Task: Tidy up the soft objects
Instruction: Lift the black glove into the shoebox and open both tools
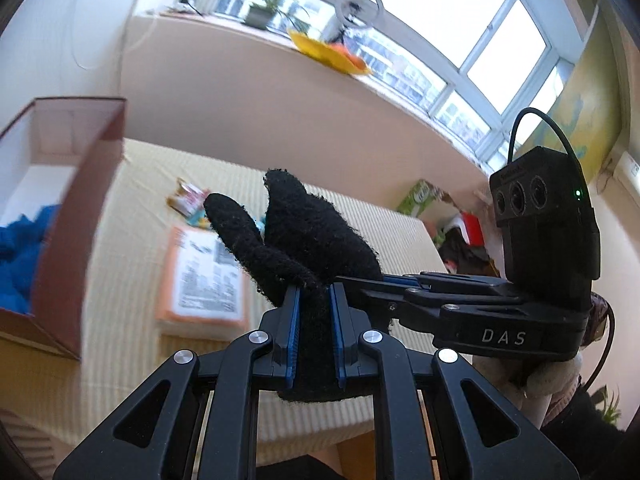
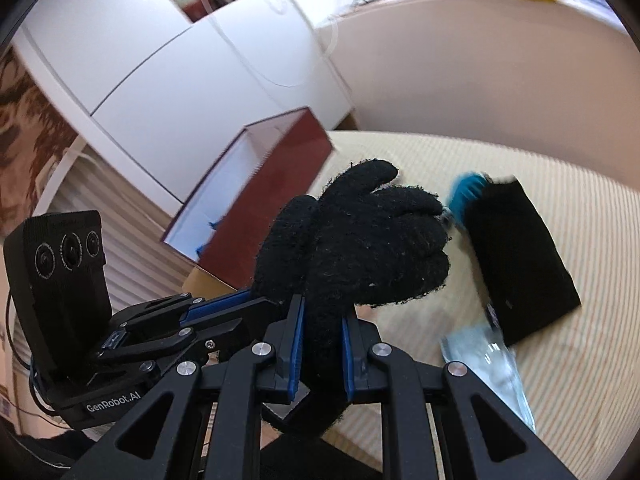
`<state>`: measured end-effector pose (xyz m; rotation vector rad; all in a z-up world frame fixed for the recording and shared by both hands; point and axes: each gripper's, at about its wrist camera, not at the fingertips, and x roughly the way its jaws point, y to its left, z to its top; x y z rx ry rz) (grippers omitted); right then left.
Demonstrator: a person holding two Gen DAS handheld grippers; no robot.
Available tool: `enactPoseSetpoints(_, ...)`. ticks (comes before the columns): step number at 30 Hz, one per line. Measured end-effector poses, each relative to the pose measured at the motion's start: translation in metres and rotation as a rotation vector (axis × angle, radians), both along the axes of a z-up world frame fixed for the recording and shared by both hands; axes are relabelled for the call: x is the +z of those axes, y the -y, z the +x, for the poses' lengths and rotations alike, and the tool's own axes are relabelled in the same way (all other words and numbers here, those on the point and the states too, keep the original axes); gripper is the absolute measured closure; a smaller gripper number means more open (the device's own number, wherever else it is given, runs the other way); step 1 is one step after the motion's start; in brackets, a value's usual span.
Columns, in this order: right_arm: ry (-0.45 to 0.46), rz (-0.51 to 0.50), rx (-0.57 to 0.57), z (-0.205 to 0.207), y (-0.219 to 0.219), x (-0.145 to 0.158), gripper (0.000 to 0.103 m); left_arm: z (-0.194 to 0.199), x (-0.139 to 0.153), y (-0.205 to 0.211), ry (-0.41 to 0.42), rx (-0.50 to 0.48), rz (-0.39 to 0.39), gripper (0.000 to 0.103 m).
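Note:
A black knitted glove (image 1: 304, 232) is held in the air above the striped bed by both grippers. My left gripper (image 1: 314, 300) is shut on the glove's cuff end, with the fingers of the glove sticking up beyond the pads. The right gripper (image 1: 384, 280) reaches in from the right and grips the same glove. In the right wrist view my right gripper (image 2: 323, 320) is shut on the glove (image 2: 352, 240), and the left gripper (image 2: 224, 308) comes in from the left. A brown box (image 1: 84, 208) with blue fabric (image 1: 20, 256) inside stands at the left.
The box also shows in the right wrist view (image 2: 272, 184). A black folded cloth (image 2: 520, 256), a blue item (image 2: 466, 192) and a clear plastic bag (image 2: 488, 364) lie on the bed (image 2: 568, 360). A printed orange-edged packet (image 1: 204, 276) lies on the bed. The window sill is behind.

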<state>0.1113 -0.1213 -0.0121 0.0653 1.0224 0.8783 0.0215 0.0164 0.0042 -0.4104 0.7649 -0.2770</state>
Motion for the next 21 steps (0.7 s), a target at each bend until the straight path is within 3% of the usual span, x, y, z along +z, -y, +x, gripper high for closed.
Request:
enactPoseSetpoints(10, 0.089, 0.036, 0.127, 0.009, -0.097, 0.033, 0.088, -0.009, 0.025, -0.081, 0.085, 0.175, 0.030, 0.091)
enactPoseSetpoints(21, 0.157, 0.021, 0.219, 0.028, -0.194, 0.044, 0.088, -0.001, 0.032, -0.146, 0.105, 0.316, 0.089, 0.091)
